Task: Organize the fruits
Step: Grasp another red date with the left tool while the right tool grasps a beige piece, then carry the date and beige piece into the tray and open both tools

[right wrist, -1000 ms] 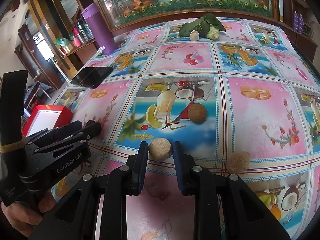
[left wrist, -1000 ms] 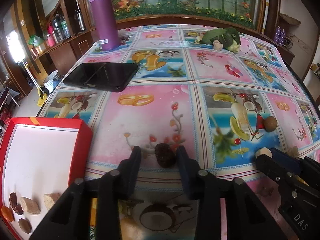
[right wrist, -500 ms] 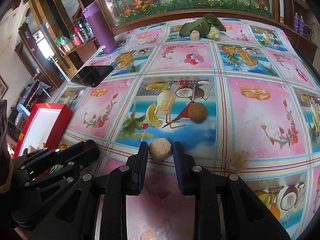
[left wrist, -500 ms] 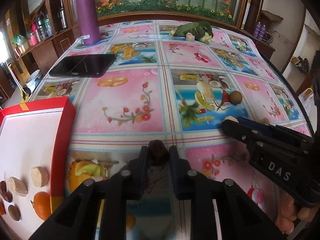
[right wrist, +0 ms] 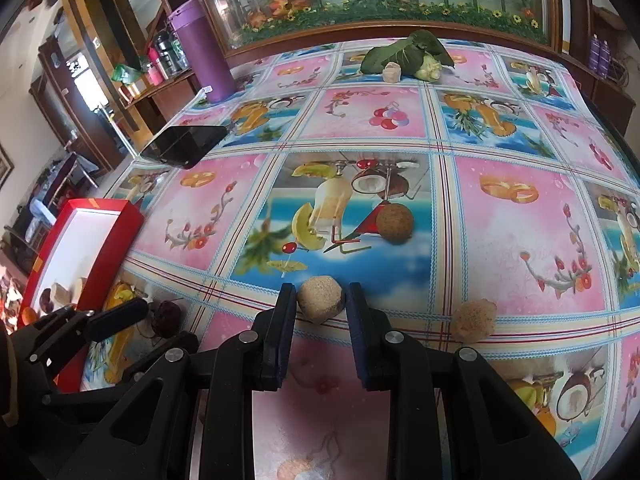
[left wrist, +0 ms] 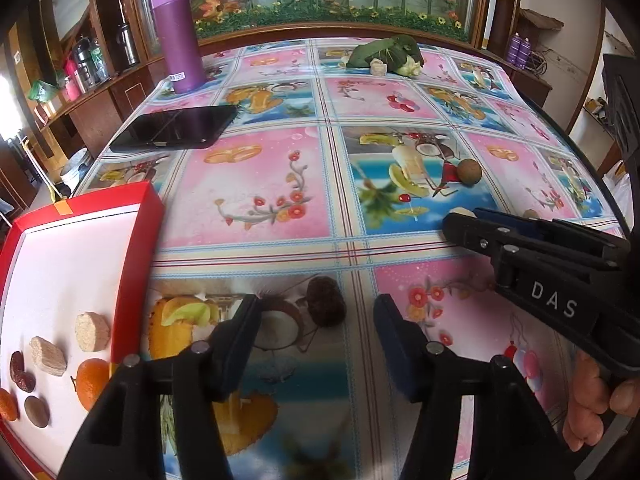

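Observation:
My left gripper (left wrist: 316, 316) is open; a dark brown wrinkled fruit (left wrist: 326, 301) lies on the tablecloth between its fingers, free of both, just right of the red tray (left wrist: 136, 264). The tray holds an orange (left wrist: 92, 382), tan pieces (left wrist: 92, 331) and dark fruits. My right gripper (right wrist: 321, 300) is shut on a tan fruit piece (right wrist: 321, 299) resting on the cloth. In the right wrist view the left gripper (right wrist: 132, 320) and the dark fruit (right wrist: 166, 317) show at lower left.
A round brown fruit (right wrist: 394, 224) and another tan piece (right wrist: 474, 317) lie on the cloth. A black tablet (left wrist: 176, 132), a purple bottle (left wrist: 176, 32) and leafy greens (left wrist: 384, 54) stand farther back. The table edge curves at right.
My left gripper carried the dark fruit back toward the tray, then opened and let it go onto the cloth. My right gripper stayed shut on the tan piece.

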### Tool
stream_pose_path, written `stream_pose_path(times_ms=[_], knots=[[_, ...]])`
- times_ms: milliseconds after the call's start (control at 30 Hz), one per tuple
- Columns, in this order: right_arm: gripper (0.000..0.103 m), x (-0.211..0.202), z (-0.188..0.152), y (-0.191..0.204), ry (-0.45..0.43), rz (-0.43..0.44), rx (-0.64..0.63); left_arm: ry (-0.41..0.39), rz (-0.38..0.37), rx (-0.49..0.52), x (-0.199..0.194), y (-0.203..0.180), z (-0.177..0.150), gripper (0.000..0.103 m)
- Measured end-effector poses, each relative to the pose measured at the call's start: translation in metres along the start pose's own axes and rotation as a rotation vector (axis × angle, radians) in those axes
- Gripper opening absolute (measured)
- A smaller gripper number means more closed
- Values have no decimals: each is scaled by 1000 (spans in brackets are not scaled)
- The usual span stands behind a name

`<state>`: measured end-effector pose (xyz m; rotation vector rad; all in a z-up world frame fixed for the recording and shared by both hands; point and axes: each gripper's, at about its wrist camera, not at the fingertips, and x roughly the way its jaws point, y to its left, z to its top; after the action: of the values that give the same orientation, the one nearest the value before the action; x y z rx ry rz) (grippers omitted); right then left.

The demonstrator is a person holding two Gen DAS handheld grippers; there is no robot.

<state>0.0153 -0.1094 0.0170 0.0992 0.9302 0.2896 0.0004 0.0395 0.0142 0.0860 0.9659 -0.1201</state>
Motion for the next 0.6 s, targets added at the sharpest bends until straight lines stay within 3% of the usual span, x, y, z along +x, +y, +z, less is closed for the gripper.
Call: stream_pose_path(times_ms=[67,233,300,600], knots=[[25,0,-1,2,-6,-12,-13,-8,-10,-5,0,2,-1,60],[25,0,-2,4,-16,-25,-30,-24,-26,14,-2,-3,-1,26],[24,1,-2,4,-17,-24,-30,-29,-33,17,-2,-4,-1,21],[24,-9,0,3,-75,-4,-21,-105,-2,-11,-25,2,0,21]])
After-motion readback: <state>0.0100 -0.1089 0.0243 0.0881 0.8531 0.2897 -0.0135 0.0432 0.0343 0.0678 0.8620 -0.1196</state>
